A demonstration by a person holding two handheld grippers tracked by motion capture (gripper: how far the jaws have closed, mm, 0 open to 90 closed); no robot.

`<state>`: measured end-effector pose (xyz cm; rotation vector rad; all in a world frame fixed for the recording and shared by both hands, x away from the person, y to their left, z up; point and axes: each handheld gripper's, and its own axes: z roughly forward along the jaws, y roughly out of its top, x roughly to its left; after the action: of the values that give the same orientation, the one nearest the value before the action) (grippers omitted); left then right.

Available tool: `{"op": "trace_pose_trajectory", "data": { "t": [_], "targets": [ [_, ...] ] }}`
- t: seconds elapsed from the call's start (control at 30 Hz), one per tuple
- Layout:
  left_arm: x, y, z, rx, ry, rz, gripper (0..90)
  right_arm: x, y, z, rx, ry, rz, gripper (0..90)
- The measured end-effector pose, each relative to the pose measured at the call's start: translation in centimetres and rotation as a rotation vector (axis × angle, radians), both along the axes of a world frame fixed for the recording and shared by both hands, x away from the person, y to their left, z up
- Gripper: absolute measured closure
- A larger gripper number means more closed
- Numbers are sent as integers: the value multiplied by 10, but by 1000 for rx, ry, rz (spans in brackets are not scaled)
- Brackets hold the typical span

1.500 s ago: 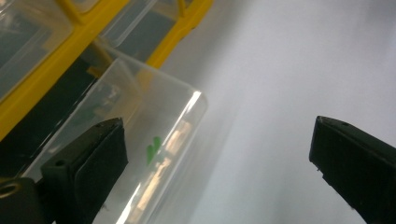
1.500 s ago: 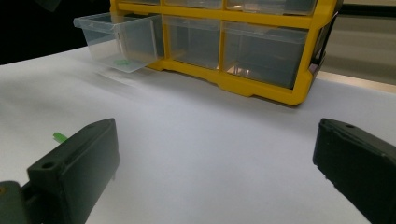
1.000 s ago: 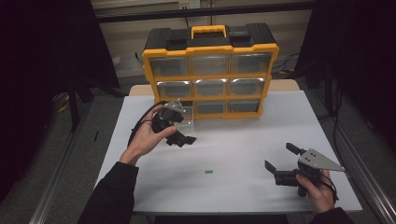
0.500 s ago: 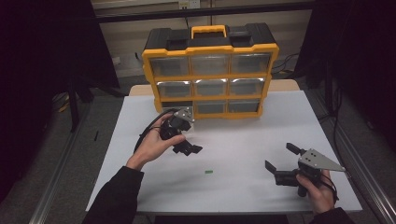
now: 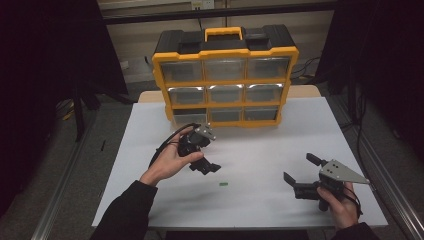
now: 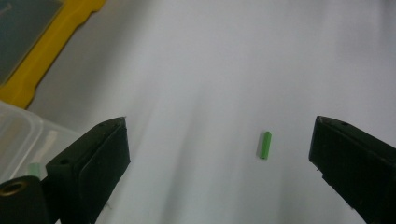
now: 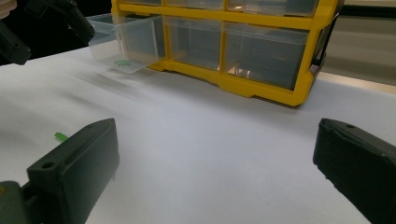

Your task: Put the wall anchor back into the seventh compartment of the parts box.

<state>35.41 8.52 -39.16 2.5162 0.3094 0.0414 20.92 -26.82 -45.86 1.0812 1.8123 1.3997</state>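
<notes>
Right gripper view: green piece inside pulled-out drawer.

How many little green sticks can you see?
2. One green stick lies on the white table between the grippers; another sits in the pulled-out clear drawer. Closed drawers may hide more.

The left gripper has moved away from the organizer, toward the table's near edge. It now hovers open-jawed near the green piece.

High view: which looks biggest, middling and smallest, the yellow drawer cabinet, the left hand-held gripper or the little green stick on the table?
1. Yellow plastic drawer cabinet, by far the largest.
2. Black left hand-held gripper, middling.
3. Small green stick, a tiny sliver on the white table.
</notes>
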Motion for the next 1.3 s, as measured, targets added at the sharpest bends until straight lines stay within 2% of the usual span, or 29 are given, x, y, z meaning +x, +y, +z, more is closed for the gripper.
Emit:
{"op": "trace_pose_trajectory", "data": {
  "t": [0.1, 0.17, 0.2, 0.37, 0.4, 0.7, 0.77, 0.8, 0.83, 0.93, 0.97, 1.0, 1.03, 1.07, 1.1, 1.13, 1.2, 1.23, 1.3],
  "targets": [
    [-2, -4, -5, 21, 6, -9, 50, 0, 0, 0, -2, -2, 3, 3],
    [-2, -6, -8, 39, 15, -32, 50, 0, 0, 0, -3, -1, 4, 2],
    [-2, -8, -10, 35, 22, -29, 51, 0, 0, 0, -3, -1, 4, 3],
    [-7, -13, -14, 57, 8, -79, 52, 0, 0, 0, -1, -1, 6, 2],
    [-9, -14, -16, 49, 12, -78, 52, 0, 0, 0, 0, -1, 7, 2],
    [-12, -24, -28, 107, 34, -104, 55, 0, 1, 0, 0, 3, 16, 1],
    [-12, -25, -30, 113, 39, -109, 79, 0, 1, 0, 2, 3, 12, 1],
    [-10, -25, -30, 146, 28, -142, 87, 0, 1, 0, 2, 4, 11, 1],
    [-12, -26, -32, 123, 48, -112, 117, 0, 1, 0, 1, 5, 12, 1],
    [-9, -27, -33, 155, 41, -152, 171, 0, 1, 0, -4, 5, 16, 1],
    [-11, -28, -36, 137, 55, -122, 203, 0, 1, 0, -3, 6, 16, 1],
    [-10, -28, -36, 143, 67, -132, 207, 0, 1, 0, -3, 5, 15, 1],
    [-10, -29, -38, 132, 61, -127, 227, 0, 1, -1, -2, 4, 14, 1],
    [-9, -29, -38, 159, 69, -148, 256, 0, 1, -1, -2, 4, 14, 1],
    [-9, -31, -40, 153, 66, -142, 265, 0, 1, -1, -2, 4, 14, 1],
    [-8, -31, -40, 182, 61, -167, 279, 0, 1, -1, -2, 4, 14, 1],
    [-8, -34, -44, 185, 74, -193, 325, 0, 1, -1, -4, 6, 15, 1],
    [-10, -35, -46, 191, 98, -177, 335, 0, 1, -1, -1, 4, 14, 1],
    [-10, -37, -48, 220, 88, -186, 369, 0, 1, -1, -2, 4, 14, 1]
  ]
}}
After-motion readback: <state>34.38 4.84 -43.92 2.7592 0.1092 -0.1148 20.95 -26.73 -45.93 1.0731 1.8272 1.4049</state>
